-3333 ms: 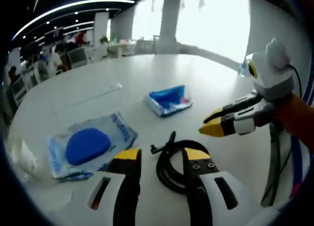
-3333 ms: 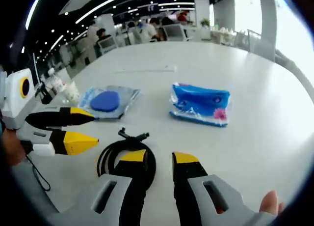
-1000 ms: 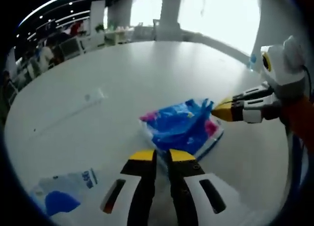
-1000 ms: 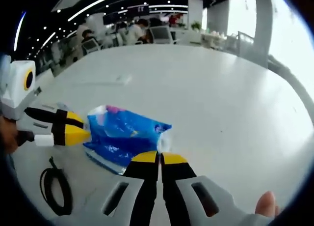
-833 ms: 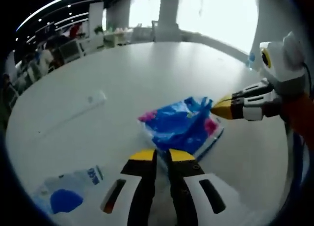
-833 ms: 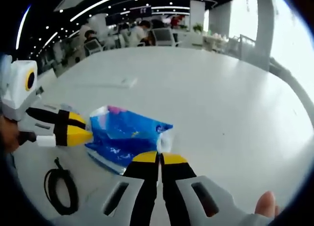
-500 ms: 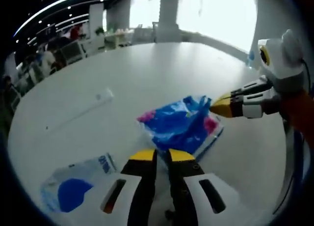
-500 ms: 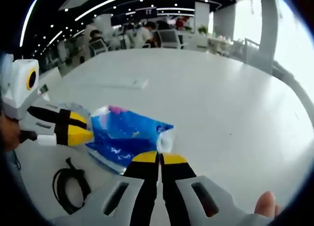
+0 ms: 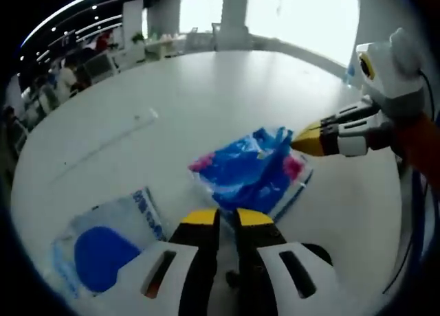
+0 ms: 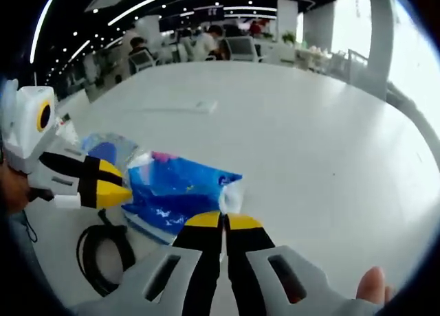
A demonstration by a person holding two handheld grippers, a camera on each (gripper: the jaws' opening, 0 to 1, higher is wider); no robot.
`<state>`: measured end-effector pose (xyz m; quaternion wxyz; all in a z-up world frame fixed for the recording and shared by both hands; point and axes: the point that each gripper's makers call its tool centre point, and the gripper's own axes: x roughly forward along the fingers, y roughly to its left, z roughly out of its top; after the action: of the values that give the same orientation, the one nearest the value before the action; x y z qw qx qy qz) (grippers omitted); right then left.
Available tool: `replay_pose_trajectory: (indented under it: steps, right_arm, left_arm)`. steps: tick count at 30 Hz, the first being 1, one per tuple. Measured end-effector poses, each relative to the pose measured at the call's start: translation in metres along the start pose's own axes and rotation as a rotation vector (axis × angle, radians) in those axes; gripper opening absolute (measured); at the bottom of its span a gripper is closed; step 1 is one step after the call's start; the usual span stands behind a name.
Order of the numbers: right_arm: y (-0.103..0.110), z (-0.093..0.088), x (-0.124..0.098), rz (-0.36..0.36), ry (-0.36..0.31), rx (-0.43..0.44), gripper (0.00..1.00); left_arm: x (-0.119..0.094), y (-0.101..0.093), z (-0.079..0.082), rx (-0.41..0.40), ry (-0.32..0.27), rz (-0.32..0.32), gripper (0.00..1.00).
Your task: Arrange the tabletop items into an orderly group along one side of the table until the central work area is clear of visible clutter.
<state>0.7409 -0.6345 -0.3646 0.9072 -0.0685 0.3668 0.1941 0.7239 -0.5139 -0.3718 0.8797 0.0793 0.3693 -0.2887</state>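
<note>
Blue pack (image 10: 180,189) carried between both grippers.
Left gripper (image 9: 227,218) and right gripper (image 10: 223,221) each clenched on a pack edge, sharing its floppy weight; cable (image 10: 103,254) at 8 o'clock.

Open-plan office: seated people (image 10: 206,41) at desks with monitors (image 10: 240,48) top of frame, strip ceiling lights (image 10: 158,3), big windows (image 9: 302,20).

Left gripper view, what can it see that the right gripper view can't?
Left gripper view: the right tool seen from outside, pinching one end of the blue pack. Right gripper view: the left tool at the pack's other end, plus a fingertip. Both: the pack, the bag with a blue pad, the black cable, a thin strip and the white table.
</note>
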Motion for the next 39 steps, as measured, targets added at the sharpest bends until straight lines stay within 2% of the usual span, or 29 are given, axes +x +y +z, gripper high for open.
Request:
replay_pose_trajectory:
  steps: [7, 24, 39]
  right_arm:
    - [-0.001, -0.005, 0.003, -0.001, 0.011, 0.001, 0.02]
    - [-0.006, 0.000, 0.015, -0.008, 0.015, -0.029, 0.02]
    - [-0.007, -0.002, 0.015, -0.011, 0.024, -0.013, 0.04]
  left_arm:
    - [0.002, 0.000, 0.000, 0.005, 0.005, -0.003, 0.06]
    - [0.007, 0.003, 0.001, -0.006, 0.009, -0.001, 0.07]
    - [0.007, 0.002, 0.002, 0.002, 0.000, -0.007, 0.09]
